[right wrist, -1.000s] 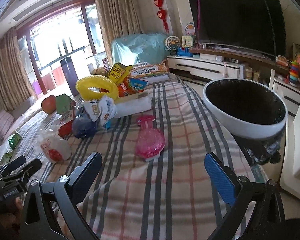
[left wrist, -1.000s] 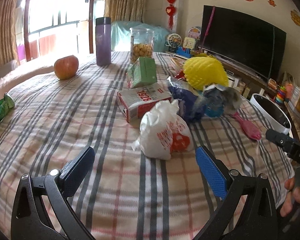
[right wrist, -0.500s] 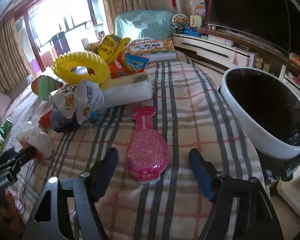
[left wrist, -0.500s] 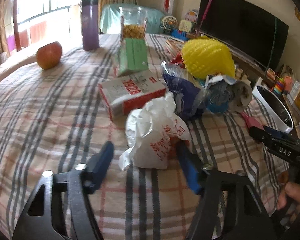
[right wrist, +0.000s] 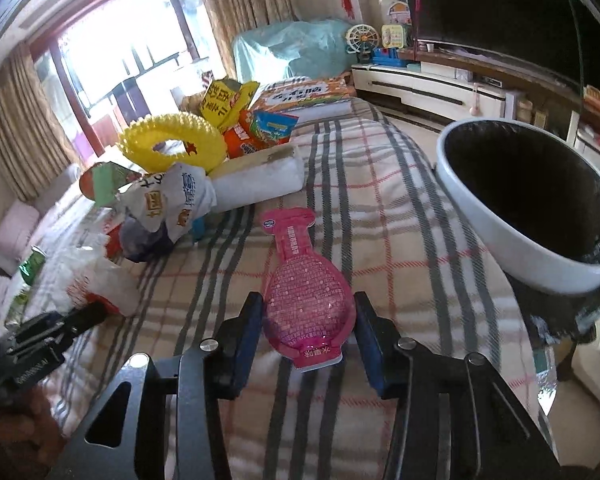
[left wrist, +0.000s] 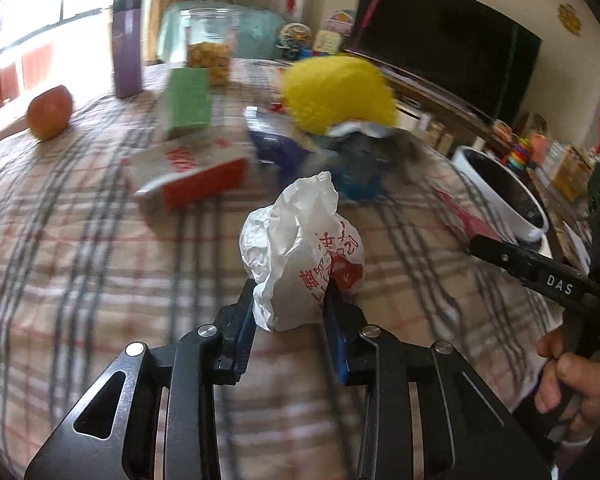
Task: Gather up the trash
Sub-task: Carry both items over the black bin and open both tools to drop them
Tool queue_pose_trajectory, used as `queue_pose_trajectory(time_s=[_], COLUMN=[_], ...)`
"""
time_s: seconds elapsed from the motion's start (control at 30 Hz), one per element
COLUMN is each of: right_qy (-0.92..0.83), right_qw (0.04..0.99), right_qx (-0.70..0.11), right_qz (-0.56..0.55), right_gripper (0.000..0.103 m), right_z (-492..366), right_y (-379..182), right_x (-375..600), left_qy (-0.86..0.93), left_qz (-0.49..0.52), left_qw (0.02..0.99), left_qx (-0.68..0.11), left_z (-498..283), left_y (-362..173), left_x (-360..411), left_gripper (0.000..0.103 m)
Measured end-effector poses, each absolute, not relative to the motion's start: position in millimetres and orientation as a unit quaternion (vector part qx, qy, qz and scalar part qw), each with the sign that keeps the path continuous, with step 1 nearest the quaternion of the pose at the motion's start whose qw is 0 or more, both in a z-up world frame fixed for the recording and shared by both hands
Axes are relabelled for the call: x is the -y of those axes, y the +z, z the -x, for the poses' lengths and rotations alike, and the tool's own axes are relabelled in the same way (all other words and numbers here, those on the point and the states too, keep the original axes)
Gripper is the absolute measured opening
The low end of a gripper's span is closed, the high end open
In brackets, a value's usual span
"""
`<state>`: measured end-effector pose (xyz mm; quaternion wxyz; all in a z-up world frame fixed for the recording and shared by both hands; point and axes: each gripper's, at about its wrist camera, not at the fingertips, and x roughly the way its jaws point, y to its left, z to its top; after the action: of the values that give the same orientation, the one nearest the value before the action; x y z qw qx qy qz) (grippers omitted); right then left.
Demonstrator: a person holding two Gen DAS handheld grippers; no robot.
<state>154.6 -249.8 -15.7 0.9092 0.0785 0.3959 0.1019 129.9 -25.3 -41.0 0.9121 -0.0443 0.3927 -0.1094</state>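
Observation:
A crumpled white plastic bag [left wrist: 300,240] with red print sits on the plaid cloth [left wrist: 80,240]. My left gripper [left wrist: 290,292] is closing, and its pads squeeze the bag's lower part from both sides. On the same cloth lies a flat pink packet [right wrist: 304,280]. My right gripper [right wrist: 308,302] is closing too, with the pads against the packet's two edges. The white bag [right wrist: 96,284] and the left gripper's fingers [right wrist: 72,320] also appear at the left of the right wrist view.
A white bin [right wrist: 500,248] with a dark inside stands off the table's right edge. A pile lies further along: a yellow ring [right wrist: 172,144], snack packs [right wrist: 260,128], a white roll [right wrist: 260,180], a red-and-white box [left wrist: 196,176], a green carton [left wrist: 188,104]. An apple [left wrist: 48,112], a purple bottle [left wrist: 127,44] and a jar [left wrist: 208,52] stand at the back.
Both grippers moved forward and narrowed from wide open. The left one now has the white bag between its pads and the right one has the pink packet.

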Motion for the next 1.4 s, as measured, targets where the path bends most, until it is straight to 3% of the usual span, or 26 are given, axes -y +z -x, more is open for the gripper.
queue_pose_trajectory(time_s=[0.57,1.4], right_qy=[0.064,-0.014], right_qw=[0.923,0.927], right_qx=[-0.361,-0.347], right_qz=[-0.118,-0.141], right_gripper=[0.046,0.046], right_z=[-131,-163], right_y=[12,29], right_x=[309,410], left_qy=[-0.200,-0.277], left_qz=[0.008,-0.040], left_qw=[0.900,0.881], left_qx=[-0.386,-0.381], left_z=[-150,-200], left_y=[-15,6], left_x=[118,235], left_gripper=[0.030,0.030])
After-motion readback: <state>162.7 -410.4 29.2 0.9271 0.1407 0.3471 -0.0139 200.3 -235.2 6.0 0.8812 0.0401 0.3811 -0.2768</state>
